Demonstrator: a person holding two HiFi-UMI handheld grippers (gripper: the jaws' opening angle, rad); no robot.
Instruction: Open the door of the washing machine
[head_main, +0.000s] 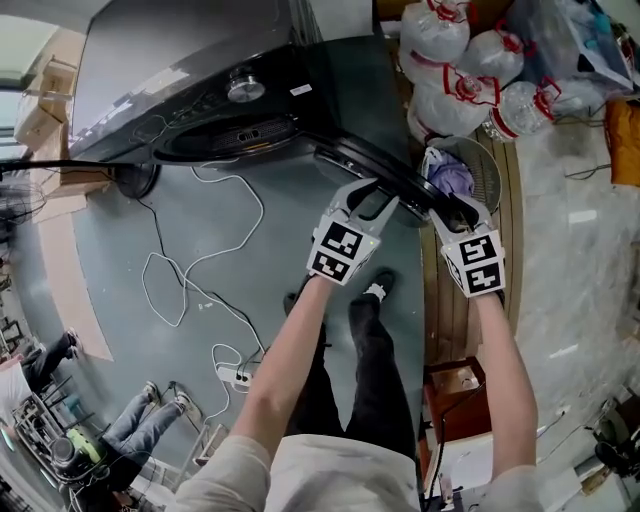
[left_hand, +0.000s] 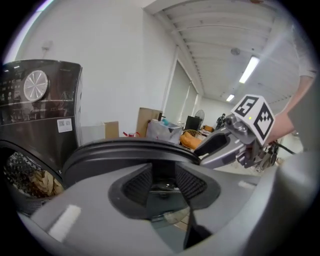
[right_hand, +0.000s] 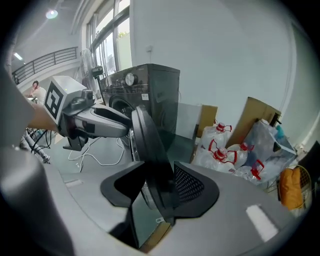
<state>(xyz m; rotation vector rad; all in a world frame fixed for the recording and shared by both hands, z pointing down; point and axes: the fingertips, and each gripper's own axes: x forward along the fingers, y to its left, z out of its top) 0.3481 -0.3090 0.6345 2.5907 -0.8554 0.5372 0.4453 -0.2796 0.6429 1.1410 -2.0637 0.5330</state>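
A dark grey washing machine stands at the top of the head view. Its round door is swung out toward me, edge-on. My left gripper grips the door's thick black rim, which fills the gap between its pads. My right gripper sits further out along the same rim, which stands upright between its jaws against the right pad. Each gripper shows in the other's view: the right gripper and the left gripper. Laundry shows inside the drum.
Several large water bottles and bags are piled right of the machine, by cardboard boxes. A white cable and a power strip lie on the floor at left. My feet stand below the door. Seated people are lower left.
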